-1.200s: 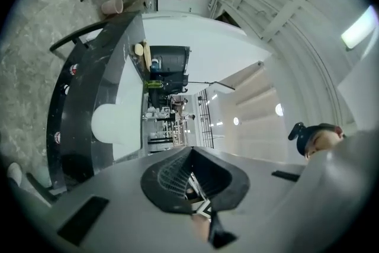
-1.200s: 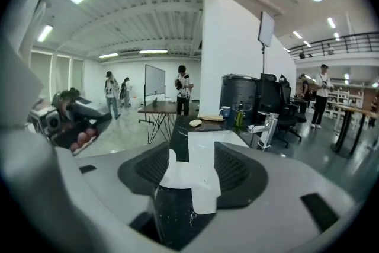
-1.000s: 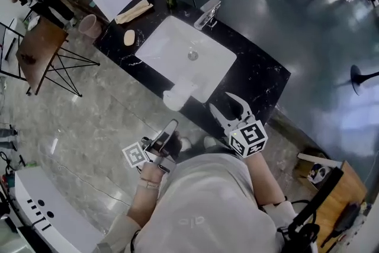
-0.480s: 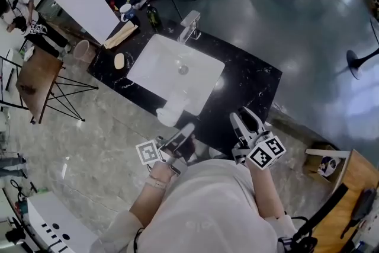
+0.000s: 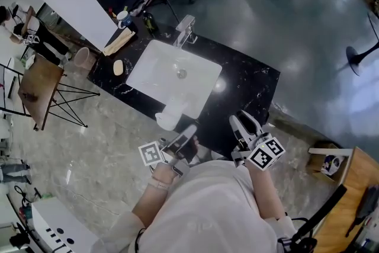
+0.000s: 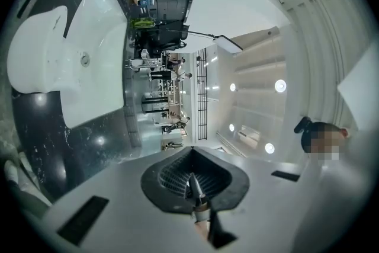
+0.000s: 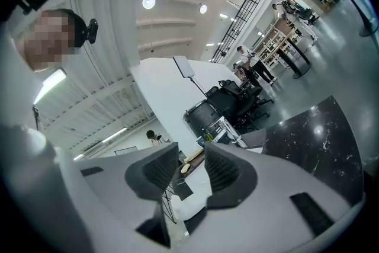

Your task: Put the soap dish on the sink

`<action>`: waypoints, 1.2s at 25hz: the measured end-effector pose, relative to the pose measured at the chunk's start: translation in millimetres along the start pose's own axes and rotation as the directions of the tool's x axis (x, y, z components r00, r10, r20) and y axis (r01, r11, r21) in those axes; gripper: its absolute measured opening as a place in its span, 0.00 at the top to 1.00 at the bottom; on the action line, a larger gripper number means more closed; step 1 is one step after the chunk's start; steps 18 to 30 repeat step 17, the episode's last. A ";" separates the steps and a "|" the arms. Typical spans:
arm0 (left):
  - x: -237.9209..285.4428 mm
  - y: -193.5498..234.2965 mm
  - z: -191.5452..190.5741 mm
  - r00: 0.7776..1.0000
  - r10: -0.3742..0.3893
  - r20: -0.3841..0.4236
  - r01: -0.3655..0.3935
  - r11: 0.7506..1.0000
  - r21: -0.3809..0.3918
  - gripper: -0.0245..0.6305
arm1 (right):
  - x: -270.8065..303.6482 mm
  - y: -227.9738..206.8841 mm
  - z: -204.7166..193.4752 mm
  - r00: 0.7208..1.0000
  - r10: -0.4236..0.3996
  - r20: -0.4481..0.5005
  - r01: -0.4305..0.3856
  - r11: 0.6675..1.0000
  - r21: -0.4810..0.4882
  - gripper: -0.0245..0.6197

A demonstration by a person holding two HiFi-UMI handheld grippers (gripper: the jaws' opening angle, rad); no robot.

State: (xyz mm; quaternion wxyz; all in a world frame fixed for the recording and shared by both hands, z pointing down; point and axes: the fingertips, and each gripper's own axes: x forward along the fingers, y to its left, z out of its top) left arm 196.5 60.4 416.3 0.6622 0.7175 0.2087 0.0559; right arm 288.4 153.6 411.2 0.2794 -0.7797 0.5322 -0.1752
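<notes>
Left gripper [image 6: 193, 179]: jaws pressed together, holding nothing. Right gripper [image 7: 190, 166]: closed down to a thin slit, also empty.

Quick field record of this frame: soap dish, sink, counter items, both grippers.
soap dish: white, at the sink's near rim, nothing gripping it
sink: white basin set in the black counter
faucet: at the basin's far side
soap bar: on the counter, left of the basin in the head view
left gripper: shut, empty, apart from the dish
right gripper: shut, empty, apart from the dish
task status: dish looks placed
</notes>
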 end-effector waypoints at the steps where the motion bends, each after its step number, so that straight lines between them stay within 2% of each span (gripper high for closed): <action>1: -0.8 0.1 0.1 1.000 0.001 0.002 -0.001 1.000 0.000 0.95 | 0.5 0.1 0.1 1.000 0.002 0.000 -0.002 1.000 0.001 0.73; 17: -14.5 -2.4 -2.7 0.999 0.015 0.045 -0.015 1.000 0.005 0.95 | 2.9 3.9 -7.5 0.999 0.018 -0.037 -0.018 1.000 0.003 0.73; 30: -14.5 -2.4 -2.7 0.999 0.015 0.045 -0.015 1.000 0.005 0.95 | 2.9 3.9 -7.5 0.999 0.018 -0.037 -0.018 1.000 0.003 0.73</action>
